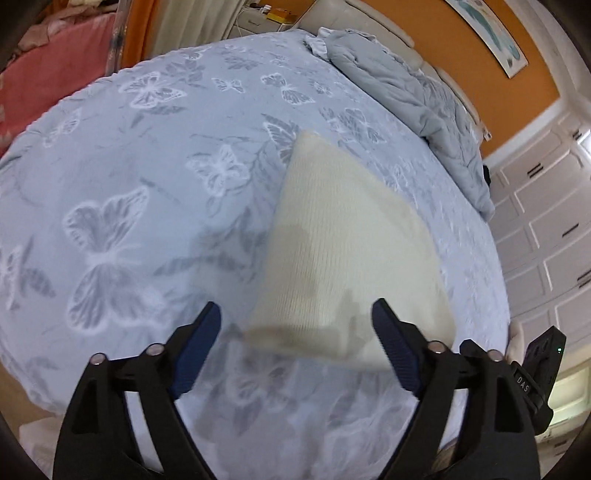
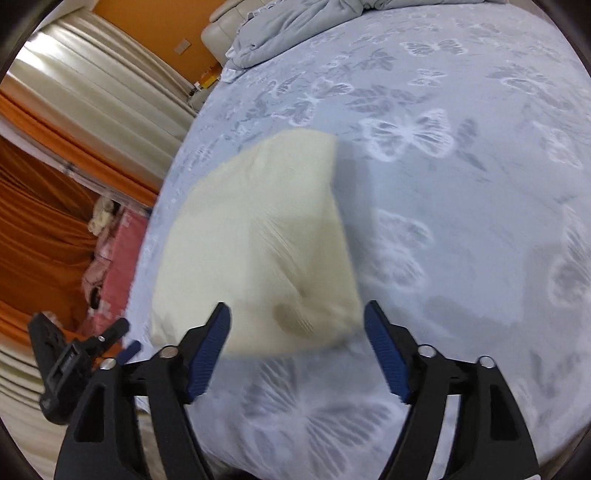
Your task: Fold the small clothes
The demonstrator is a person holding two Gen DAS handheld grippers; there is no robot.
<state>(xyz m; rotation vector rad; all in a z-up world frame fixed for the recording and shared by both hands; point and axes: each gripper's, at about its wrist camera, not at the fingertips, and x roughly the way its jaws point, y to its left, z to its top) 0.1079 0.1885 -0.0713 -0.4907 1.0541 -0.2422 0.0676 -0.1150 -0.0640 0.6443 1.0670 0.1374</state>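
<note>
A cream knitted garment (image 1: 343, 254) lies folded flat on the light blue butterfly bedspread (image 1: 129, 184). It also shows in the right wrist view (image 2: 258, 236). My left gripper (image 1: 297, 317) is open and empty, above the garment's near edge. My right gripper (image 2: 297, 317) is open and empty, above the garment's near right corner. The right gripper's body (image 1: 539, 373) shows at the right edge of the left wrist view. The left gripper's body (image 2: 70, 354) shows at the left of the right wrist view.
A crumpled grey duvet (image 1: 406, 85) lies at the bed's head, also in the right wrist view (image 2: 295, 26). A pink covered surface (image 1: 48, 74) stands beside the bed. White cabinets (image 1: 546, 221) line the far side. Orange curtains (image 2: 40, 221) hang by the bed.
</note>
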